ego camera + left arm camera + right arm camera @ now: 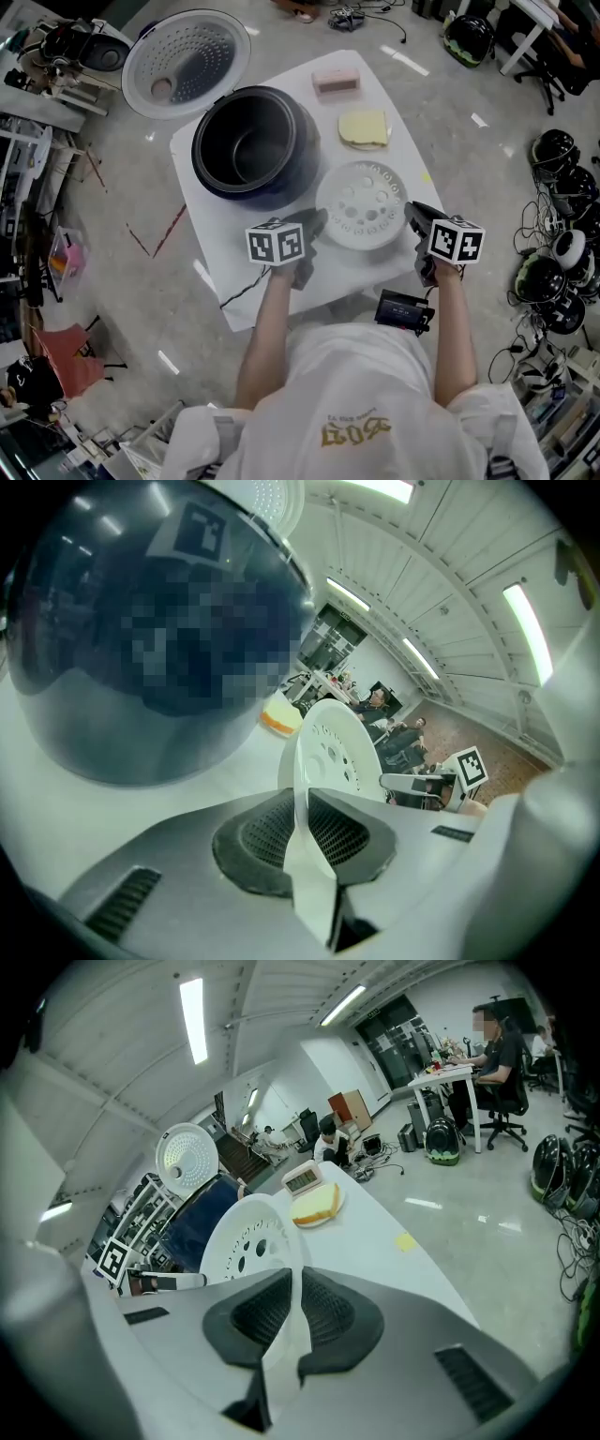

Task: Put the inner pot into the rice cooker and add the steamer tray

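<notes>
The white perforated steamer tray [364, 204] hangs just above the white table [394, 103], right of the dark rice cooker [253, 141]. The cooker is open, with its dark pot showing inside and its lid [187, 61] swung back. My left gripper [317, 223] is shut on the tray's left rim, and my right gripper [412, 217] is shut on its right rim. In the left gripper view the rim [302, 855] is pinched between the ribbed pads, with the cooker [112, 752] close at the left. The right gripper view shows the tray [248, 1237] clamped the same way.
A pink box [336, 81] and a yellow sponge-like block [364, 128] lie at the table's far side. A black device [403, 309] sits at the near edge. Helmets and cables [562, 244] crowd the floor at the right. People sit at desks [487, 1063] beyond.
</notes>
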Demonstrator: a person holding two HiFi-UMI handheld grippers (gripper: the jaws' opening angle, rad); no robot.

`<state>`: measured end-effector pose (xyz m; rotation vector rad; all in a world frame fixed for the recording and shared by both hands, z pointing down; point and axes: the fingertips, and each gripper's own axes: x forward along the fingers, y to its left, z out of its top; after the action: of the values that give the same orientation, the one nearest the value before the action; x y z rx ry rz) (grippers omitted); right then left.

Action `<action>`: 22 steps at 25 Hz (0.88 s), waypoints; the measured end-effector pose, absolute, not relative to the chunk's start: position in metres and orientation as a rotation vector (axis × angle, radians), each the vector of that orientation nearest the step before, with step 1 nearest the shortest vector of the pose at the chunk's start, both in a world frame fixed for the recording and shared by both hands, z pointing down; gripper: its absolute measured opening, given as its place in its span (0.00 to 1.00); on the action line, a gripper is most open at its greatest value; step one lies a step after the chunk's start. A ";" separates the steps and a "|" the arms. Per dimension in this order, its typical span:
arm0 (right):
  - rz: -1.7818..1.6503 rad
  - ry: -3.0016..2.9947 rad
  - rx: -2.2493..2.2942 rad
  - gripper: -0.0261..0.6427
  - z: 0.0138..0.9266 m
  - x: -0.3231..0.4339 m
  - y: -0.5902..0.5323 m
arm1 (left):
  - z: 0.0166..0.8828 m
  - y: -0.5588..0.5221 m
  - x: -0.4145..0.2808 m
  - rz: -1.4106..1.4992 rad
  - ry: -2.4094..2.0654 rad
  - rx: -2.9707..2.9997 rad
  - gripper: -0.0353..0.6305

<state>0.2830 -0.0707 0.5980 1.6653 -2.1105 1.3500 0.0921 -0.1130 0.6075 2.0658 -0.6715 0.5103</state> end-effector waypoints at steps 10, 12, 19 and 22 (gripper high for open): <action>1.270 -2.184 1.699 0.11 0.561 0.275 -0.075 | 0.567 -0.118 0.083 0.425 -0.691 2.130 0.14; 1.250 -2.192 1.704 0.11 0.552 0.273 -0.077 | 0.559 -0.118 0.082 0.417 -0.684 2.144 0.14; 1.150 -2.261 1.703 0.11 0.513 0.267 -0.095 | 0.524 -0.132 0.075 0.339 -0.684 2.187 0.14; 1.102 -2.296 1.688 0.11 0.495 0.256 -0.107 | 0.509 -0.140 0.064 0.306 -0.691 2.199 0.14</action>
<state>0.2565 -0.1067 0.4950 1.6876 -2.2962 1.1022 0.0636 -0.1403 0.5090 2.1988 -0.6911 0.3058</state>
